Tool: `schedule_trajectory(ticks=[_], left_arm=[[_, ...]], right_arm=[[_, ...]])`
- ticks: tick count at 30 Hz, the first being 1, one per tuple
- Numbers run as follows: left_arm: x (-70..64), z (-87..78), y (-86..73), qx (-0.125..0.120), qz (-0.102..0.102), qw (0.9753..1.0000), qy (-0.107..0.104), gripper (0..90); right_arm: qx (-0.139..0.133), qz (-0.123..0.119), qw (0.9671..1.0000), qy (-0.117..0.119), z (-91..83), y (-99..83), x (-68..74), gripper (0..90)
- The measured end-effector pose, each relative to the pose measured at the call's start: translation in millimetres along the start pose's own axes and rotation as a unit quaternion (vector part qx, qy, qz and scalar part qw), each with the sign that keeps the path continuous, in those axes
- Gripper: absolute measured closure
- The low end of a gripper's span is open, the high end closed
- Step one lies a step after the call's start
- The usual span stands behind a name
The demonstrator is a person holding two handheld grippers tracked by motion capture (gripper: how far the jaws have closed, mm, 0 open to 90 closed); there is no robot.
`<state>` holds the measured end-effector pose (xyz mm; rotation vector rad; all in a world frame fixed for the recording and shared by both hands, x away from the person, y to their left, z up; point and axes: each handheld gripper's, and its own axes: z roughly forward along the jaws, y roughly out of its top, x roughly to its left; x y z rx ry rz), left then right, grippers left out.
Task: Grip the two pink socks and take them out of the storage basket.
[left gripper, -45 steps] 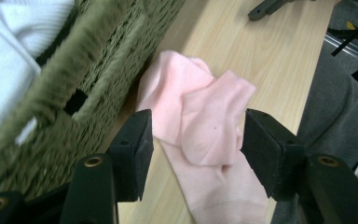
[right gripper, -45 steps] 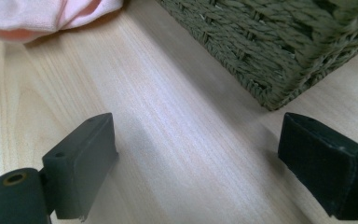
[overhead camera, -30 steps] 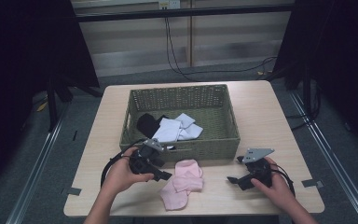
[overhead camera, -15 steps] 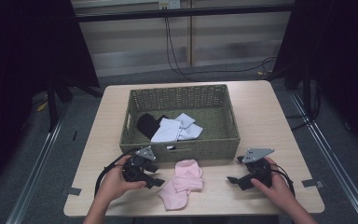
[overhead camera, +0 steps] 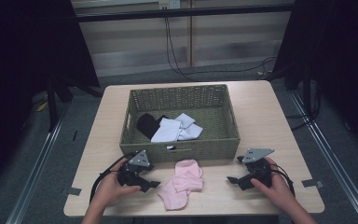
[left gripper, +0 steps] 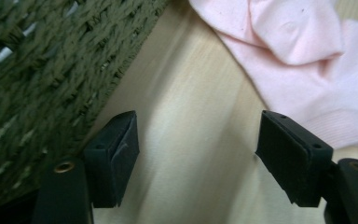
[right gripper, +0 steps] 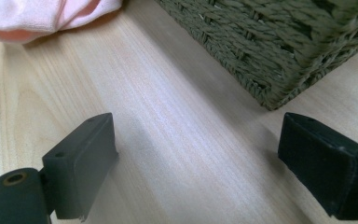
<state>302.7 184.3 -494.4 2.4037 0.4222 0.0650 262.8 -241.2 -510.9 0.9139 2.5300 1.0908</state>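
A pair of pink socks [overhead camera: 182, 184] lies on the wooden table just in front of the green wicker basket [overhead camera: 182, 151]. Inside the basket are white socks [overhead camera: 173, 129] and a black sock [overhead camera: 148, 124]. My left gripper [overhead camera: 153, 185] rests low at the front left, open, its jaws pointing at the pink socks [left gripper: 303, 65] with bare table between them. My right gripper [overhead camera: 231, 179] sits at the front right, open, empty, aimed left toward the pink socks [right gripper: 32, 18] and the basket corner [right gripper: 279, 51].
The table's front edge [overhead camera: 196, 212] runs close under both hands. Black cables [overhead camera: 100, 179] trail from the grippers. Tape marks [overhead camera: 310, 183] sit near the table's front corners. Bare wood lies to the left and right of the basket.
My left gripper has drawn back toward the front left, away from the pink socks, which stay on the table. The right gripper has held still.
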Motion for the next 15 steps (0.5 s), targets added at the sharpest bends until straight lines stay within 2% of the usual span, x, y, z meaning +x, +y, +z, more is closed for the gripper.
schedule_trajectory(ticks=[2,3,5,8,15], left_arm=[[-0.2,0.1,-0.9,-0.001,0.004,1.0000,0.001,26.9],[0.1,0.3,-1.8,-0.002,0.012,0.9999,0.007,26.9],[0.8,1.7,-5.2,-0.018,0.010,0.9998,0.008,24.4],[1.5,1.8,-7.2,-0.026,0.013,0.9995,0.008,23.9],[0.0,1.9,-6.4,-0.024,0.007,0.9996,0.012,23.5]], right_arm=[[0.000,-0.001,1.0000,0.000,0.0,0.0,-0.1,10.6],[0.000,-0.001,1.0000,0.000,0.0,0.0,-0.1,10.6],[0.000,0.000,1.0000,0.000,0.0,0.0,0.0,10.6],[0.000,0.001,1.0000,0.001,0.0,0.0,0.2,10.6],[0.000,0.000,1.0000,0.000,0.0,0.0,0.1,10.6]])
